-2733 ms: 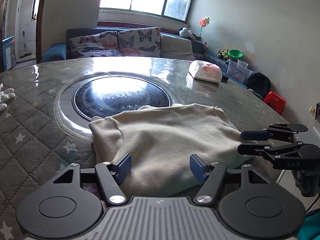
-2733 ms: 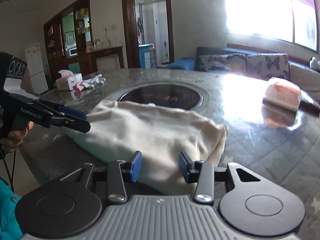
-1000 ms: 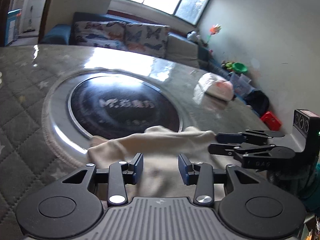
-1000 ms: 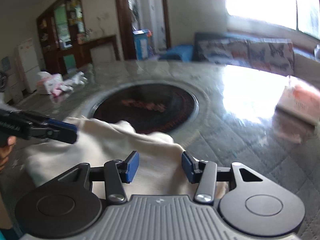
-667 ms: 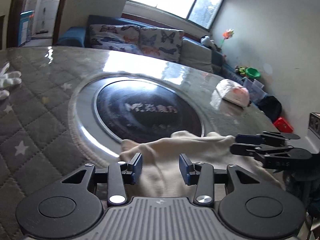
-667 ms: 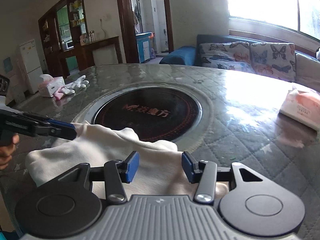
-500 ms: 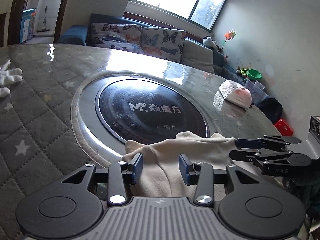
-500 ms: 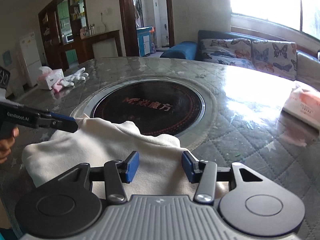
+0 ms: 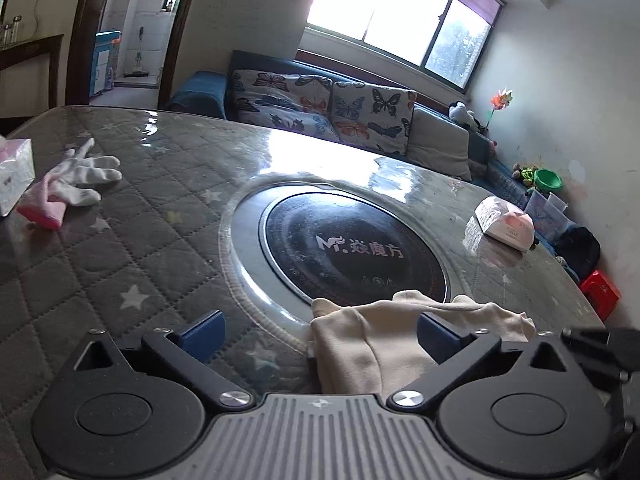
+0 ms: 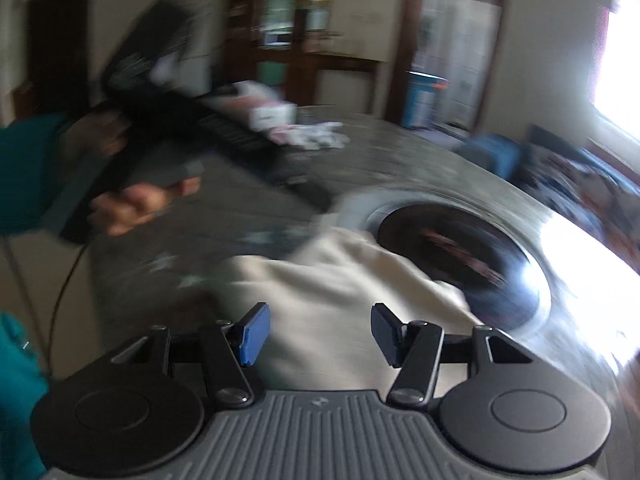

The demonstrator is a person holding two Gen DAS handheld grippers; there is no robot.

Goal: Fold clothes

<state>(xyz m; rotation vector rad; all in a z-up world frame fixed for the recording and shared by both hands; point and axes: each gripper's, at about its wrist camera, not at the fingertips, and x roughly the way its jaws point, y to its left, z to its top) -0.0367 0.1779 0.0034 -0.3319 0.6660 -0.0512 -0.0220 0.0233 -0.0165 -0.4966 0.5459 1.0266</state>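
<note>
- The cream garment is lying bunched at the near table edge, its far tip overlapping the dark round inset — a fold looks just laid, both tools letting go.
- Next move is calling for a fresh grip on an edge.
- Left gripper is gaping wide, holding nothing; right gripper is standing open over the cloth — empty, view blurred.

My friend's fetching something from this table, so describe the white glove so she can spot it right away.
Start at the round dark cooktop set in the quilted table. Look toward the far-left edge: the white glove lies flat there, fingers spread, partly on a pink item beside a tissue box. Only it has fingers.
</note>
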